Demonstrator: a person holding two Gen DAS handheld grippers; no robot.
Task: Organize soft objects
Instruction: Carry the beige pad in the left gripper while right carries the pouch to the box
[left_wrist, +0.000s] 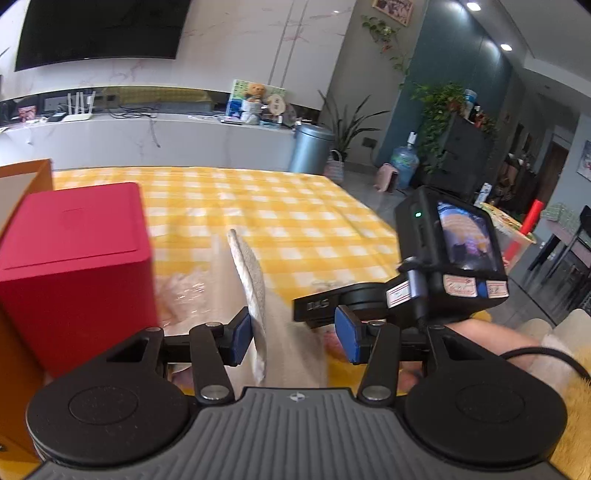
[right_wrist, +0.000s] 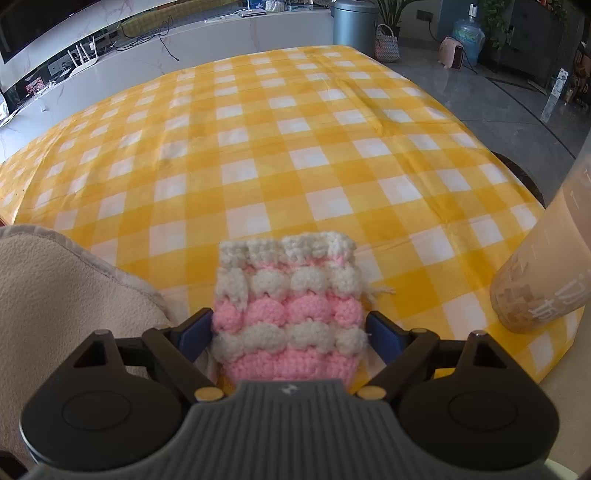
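A pink and white crocheted pouch (right_wrist: 288, 310) lies on the yellow checked tablecloth (right_wrist: 280, 140) between the fingers of my right gripper (right_wrist: 290, 336), whose pads touch its sides. A beige fleece cloth (right_wrist: 62, 295) with a grey edge lies at its left. In the left wrist view this cloth (left_wrist: 258, 295) stands up between the open fingers of my left gripper (left_wrist: 295, 338), against the left pad. The right gripper's camera body (left_wrist: 450, 251) sits just right of my left gripper. Crinkled clear plastic (left_wrist: 188, 291) lies behind the left finger.
A red box (left_wrist: 74, 266) stands close at the left, with an orange box (left_wrist: 26, 177) behind it. A translucent bottle (right_wrist: 546, 269) stands at the table's right front edge. A grey bin (left_wrist: 312, 147), plants and a water jug stand beyond the table.
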